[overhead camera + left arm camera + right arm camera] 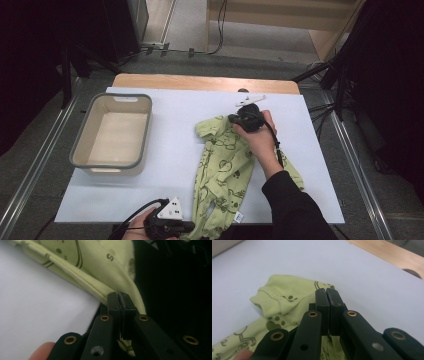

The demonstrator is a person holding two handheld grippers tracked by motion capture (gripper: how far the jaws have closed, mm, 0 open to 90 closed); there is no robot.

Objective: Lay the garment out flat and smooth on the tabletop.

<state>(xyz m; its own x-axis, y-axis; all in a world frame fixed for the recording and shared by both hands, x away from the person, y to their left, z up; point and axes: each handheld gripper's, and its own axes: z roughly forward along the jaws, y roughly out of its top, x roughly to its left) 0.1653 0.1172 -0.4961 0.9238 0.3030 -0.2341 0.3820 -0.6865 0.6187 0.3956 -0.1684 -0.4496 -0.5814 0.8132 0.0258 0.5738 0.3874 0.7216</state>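
Garment (225,165) pinched — 2 hand-held grippers clamped.

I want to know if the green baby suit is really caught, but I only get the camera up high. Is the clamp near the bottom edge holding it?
Observer: Yes. In the left gripper view, the left gripper has its jaws pressed together on a folded edge of the baby suit.
Operator: And the one my other hand holds?
Observer: The right gripper is shut too, with green cloth coming out under its jaws near the sleeve cuff.
Operator: Is anything printed on the suit?
Observer: Up close there are dark paw prints on it.
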